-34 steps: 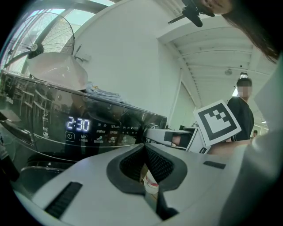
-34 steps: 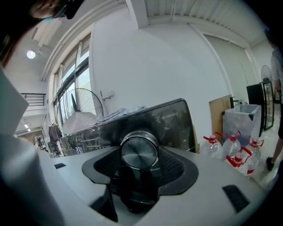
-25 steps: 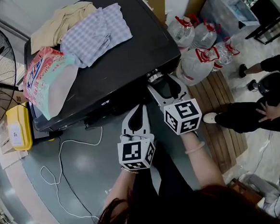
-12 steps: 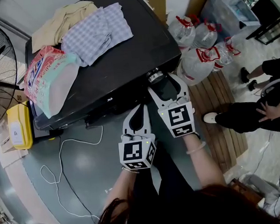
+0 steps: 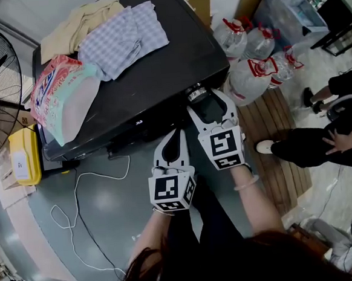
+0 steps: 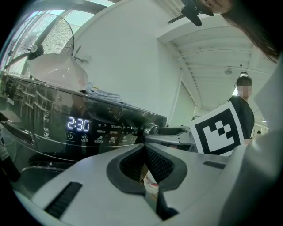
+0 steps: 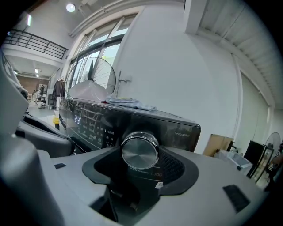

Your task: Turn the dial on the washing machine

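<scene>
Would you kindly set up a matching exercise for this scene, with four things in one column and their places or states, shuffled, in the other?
Things:
1. dial
2. left gripper
3. checked cloth
4. yellow container

Places or states:
A. beside the machine, not on it
B. jaws together, holding nothing
C. between the jaws of the right gripper
D. lying on top of the machine

Pairs: 1-C, 2-B, 3-D, 4-A.
</scene>
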Motion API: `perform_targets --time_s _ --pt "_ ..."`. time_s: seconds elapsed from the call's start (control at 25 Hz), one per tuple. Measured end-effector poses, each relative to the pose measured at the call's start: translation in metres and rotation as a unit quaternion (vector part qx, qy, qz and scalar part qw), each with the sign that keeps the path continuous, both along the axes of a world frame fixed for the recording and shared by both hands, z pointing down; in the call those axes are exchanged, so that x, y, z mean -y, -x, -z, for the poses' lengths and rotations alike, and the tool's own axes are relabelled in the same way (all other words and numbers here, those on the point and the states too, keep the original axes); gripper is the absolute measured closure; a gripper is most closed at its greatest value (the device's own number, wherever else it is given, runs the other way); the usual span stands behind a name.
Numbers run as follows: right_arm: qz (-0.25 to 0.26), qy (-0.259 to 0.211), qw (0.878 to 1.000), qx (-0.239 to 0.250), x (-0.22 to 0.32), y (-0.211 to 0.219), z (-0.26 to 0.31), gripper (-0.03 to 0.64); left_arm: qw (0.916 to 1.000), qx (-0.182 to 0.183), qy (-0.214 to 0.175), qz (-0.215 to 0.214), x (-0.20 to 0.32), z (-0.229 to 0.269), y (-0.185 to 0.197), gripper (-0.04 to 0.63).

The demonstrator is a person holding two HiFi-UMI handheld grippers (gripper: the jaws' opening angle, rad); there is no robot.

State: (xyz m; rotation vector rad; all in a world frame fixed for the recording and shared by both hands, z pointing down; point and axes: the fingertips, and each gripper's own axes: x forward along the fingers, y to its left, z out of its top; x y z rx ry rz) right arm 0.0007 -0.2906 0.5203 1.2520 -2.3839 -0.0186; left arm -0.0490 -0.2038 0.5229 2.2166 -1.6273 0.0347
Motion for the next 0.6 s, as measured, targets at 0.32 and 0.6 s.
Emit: perform_targets --time_s 0.32,0.6 --pt "-0.016 0.026 0.998 0.058 0.001 -0.003 0.0009 0.327 1.0 -0.003 0.001 -0.002 -0.0002 -0.0002 -0.0027 0.578" --pt "-0.024 0.041 0.994 0.096 0.0019 -0.0075 -0.0031 0.327 1.0 -0.003 0.002 -0.004 -0.0015 -0.0022 -0.0032 0.578"
